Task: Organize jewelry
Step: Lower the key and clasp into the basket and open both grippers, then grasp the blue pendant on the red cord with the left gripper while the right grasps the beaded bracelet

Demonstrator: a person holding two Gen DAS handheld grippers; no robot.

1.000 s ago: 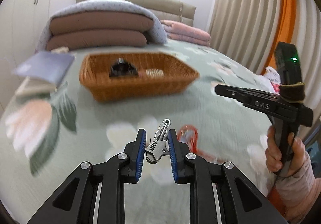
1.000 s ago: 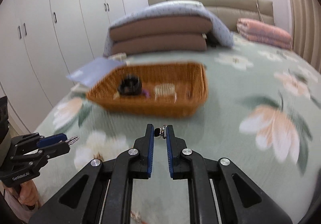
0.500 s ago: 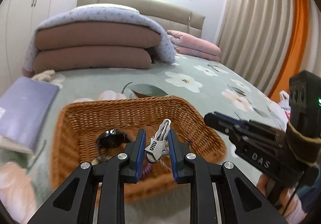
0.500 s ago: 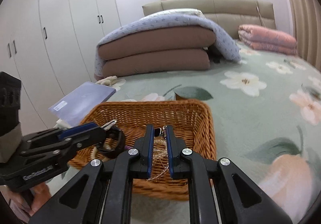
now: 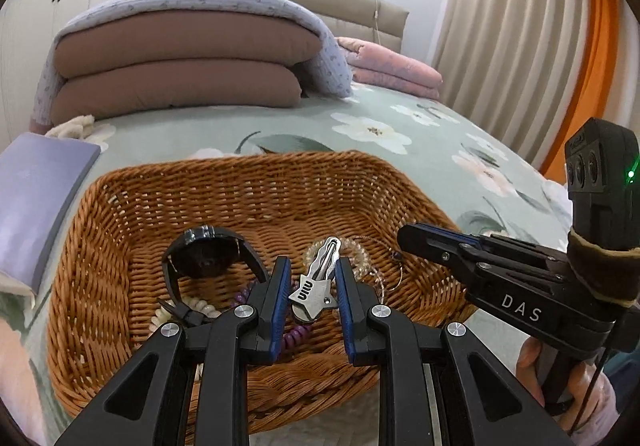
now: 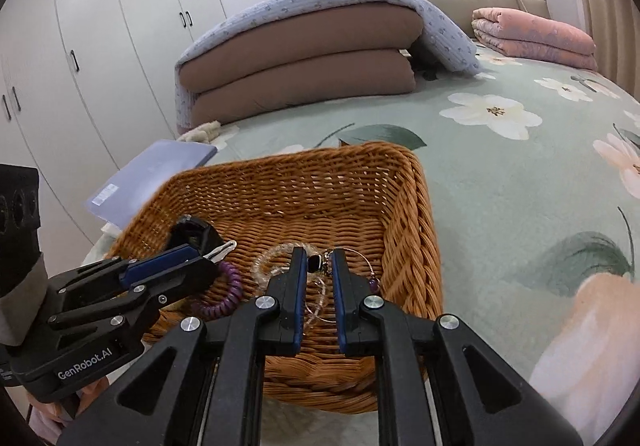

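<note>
While both tongs are poised over the rectangular brown wicker basket [image 5: 120, 214], neither piece has been let go, so the sorting is judged well advanced but unfinished.

Left tongs [image 5: 310, 286]: narrowed onto a small silver metal hair clip [image 5: 316, 284], flat, stamped, glossy, with a slim prong pointing forward. It is held above the basket floor, not resting on it.

Right tongs [image 6: 319, 266]: narrowed onto a small dark pendant with a metal setting [image 6: 316, 263]; a thin wire hoop [image 6: 360, 258] is seen just beside it, and whether they are joined cannot be told. The piece is held above the basket's right half.

Already lying in the basket, 4 things are counted:
- a black plastic-looking wristwatch with a round face and curled strap [image 5: 208, 258]
- a purple coiled spiral band, springy in look [image 6: 226, 294]
- a clear beaded bracelet, translucent and knobbly [image 6: 272, 258]
- a cream beaded strand, partly hidden [image 5: 198, 308]

The basket weave is coarse and stiff, with a braided rim, and it sits on the soft pale green floral bedspread [image 6: 520, 186]. A flat lavender book [image 5: 36, 202] lies beside it.

Left to do, by judgement: 2 releases; no loose jewelry is visible on the bed.
</note>
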